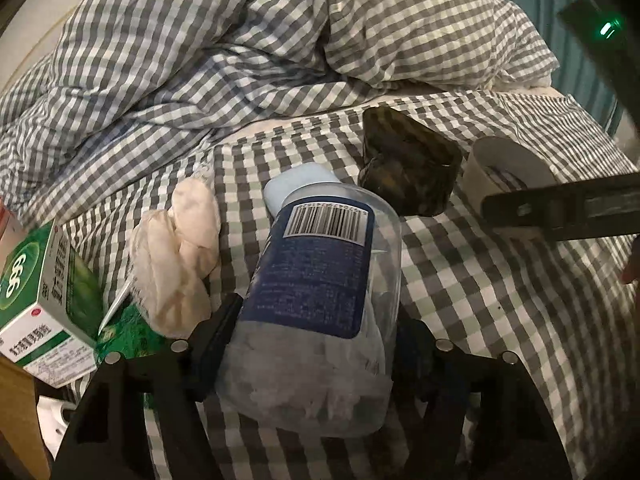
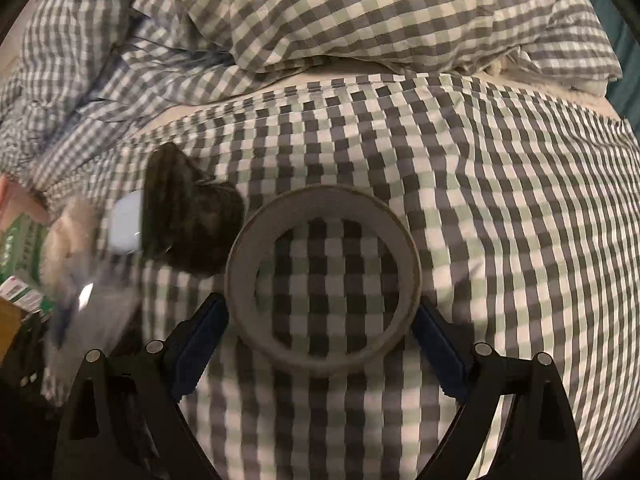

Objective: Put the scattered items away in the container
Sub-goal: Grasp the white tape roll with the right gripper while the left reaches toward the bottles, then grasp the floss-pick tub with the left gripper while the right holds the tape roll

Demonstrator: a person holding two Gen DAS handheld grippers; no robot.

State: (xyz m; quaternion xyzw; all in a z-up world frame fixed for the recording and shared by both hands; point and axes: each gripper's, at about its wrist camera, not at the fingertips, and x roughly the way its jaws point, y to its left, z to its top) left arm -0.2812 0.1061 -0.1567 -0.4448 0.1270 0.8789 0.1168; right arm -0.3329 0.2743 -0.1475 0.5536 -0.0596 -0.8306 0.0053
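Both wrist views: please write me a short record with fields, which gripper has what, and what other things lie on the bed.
surface: bed with checked sheet
left gripper: shut on clear bottle, blue label, barcode side up
right gripper: fingers on either side of tape roll; contact not clear
tape roll state: lying flat, sheet visible through its hole
other items: dark hair claw clip; crumpled white cloth; green medicine box
container: cannot be identified

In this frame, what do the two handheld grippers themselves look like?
Both the left gripper and the right gripper have matte black angular plastic frames, silver round pivot pins and dark blue finger pads. No cables or sleeves show.
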